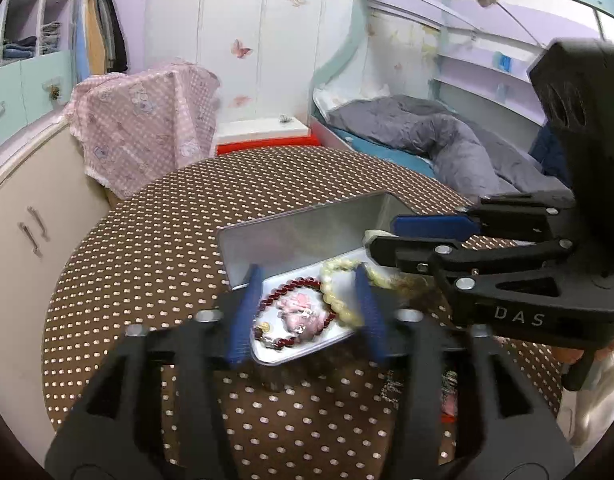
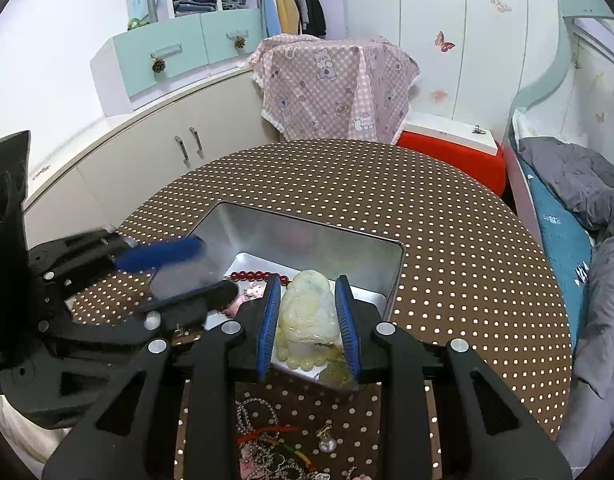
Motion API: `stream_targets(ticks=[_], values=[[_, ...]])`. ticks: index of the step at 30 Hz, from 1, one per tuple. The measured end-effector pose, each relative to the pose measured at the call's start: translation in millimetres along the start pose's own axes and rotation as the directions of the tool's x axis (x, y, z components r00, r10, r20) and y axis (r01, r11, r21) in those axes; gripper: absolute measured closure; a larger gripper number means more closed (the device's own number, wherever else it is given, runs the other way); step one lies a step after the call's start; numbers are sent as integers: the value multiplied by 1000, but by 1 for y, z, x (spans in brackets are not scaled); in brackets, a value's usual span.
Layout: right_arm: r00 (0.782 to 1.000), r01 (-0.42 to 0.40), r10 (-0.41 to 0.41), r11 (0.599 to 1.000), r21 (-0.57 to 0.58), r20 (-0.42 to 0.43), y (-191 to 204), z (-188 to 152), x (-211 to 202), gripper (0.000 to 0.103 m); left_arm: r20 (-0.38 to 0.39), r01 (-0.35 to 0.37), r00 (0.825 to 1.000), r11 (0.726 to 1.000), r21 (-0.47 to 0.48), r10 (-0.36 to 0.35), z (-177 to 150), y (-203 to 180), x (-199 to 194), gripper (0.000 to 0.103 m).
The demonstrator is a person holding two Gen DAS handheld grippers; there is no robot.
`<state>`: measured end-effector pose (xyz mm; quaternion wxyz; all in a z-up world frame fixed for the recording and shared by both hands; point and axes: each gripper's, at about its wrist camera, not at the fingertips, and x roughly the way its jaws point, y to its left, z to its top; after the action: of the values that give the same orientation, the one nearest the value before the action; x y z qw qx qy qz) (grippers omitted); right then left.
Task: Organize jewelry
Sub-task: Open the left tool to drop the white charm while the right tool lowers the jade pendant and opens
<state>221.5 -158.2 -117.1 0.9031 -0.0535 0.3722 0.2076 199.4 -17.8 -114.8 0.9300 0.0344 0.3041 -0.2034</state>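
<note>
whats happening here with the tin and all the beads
A person with two handheld grippers is sorting jewelry into an open metal tin on a dotted table. The right gripper holds a pale yellow beaded piece over the tin. The left gripper hangs open above a red bead bracelet inside. More jewelry waits outside the tin.

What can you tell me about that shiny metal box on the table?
The tin is a rectangular silver metal box with rounded corners, hinged lid standing open. It sits on the dotted brown tablecloth. Inside lie a red bead bracelet, a pink charm and pale cream beads. The left gripper hovers over it, jaws open.
</note>
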Motion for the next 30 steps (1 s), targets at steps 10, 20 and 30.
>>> stream_targets(ticks=[10,20,30], values=[[1000,-22,22,1000,1,-22,0,4,11,77,12,6,1000,1000,-6,-6,3,0,0,48],[1000,-8,9,1000,17,-11,-9,3,4,75,12,0,1000,1000,-7,0,5,1,1,48],[1000,17,-18,1000,21,11,-6,-2,-10,69,23,-13,1000,1000,-20,14,4,1,-6,48]])
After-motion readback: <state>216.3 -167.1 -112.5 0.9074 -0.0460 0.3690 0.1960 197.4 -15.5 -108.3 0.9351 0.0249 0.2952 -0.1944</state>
